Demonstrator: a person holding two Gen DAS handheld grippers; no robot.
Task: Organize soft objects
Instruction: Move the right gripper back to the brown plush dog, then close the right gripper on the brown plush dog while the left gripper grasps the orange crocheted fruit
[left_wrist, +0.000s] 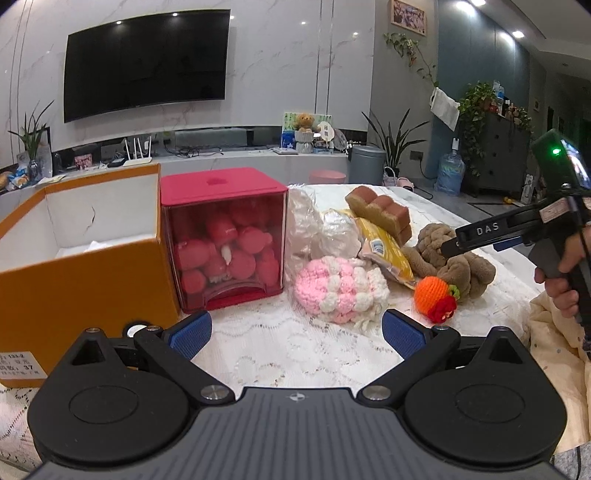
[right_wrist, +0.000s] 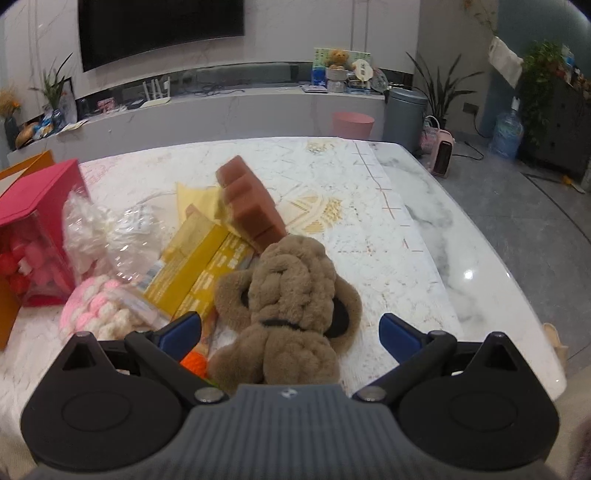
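A pile of soft things lies on the lace-covered table: a pink and white crochet piece (left_wrist: 340, 290), an orange crochet fruit (left_wrist: 436, 297), a brown plush knot (left_wrist: 452, 258), a brown sponge block (left_wrist: 380, 212), a yellow packet (left_wrist: 384, 251) and clear bags of white stuff (left_wrist: 321, 229). My left gripper (left_wrist: 295, 338) is open and empty, just in front of the pink piece. My right gripper (right_wrist: 290, 334) is open, with its fingers either side of the brown plush (right_wrist: 291, 295), above it. The right gripper also shows in the left wrist view (left_wrist: 480, 238).
An open orange box (left_wrist: 85, 273) stands at the left, with white paper inside. Beside it is a red box (left_wrist: 225, 240) with a clear front, full of pink soft balls. The marble table edge (right_wrist: 517, 295) runs along the right.
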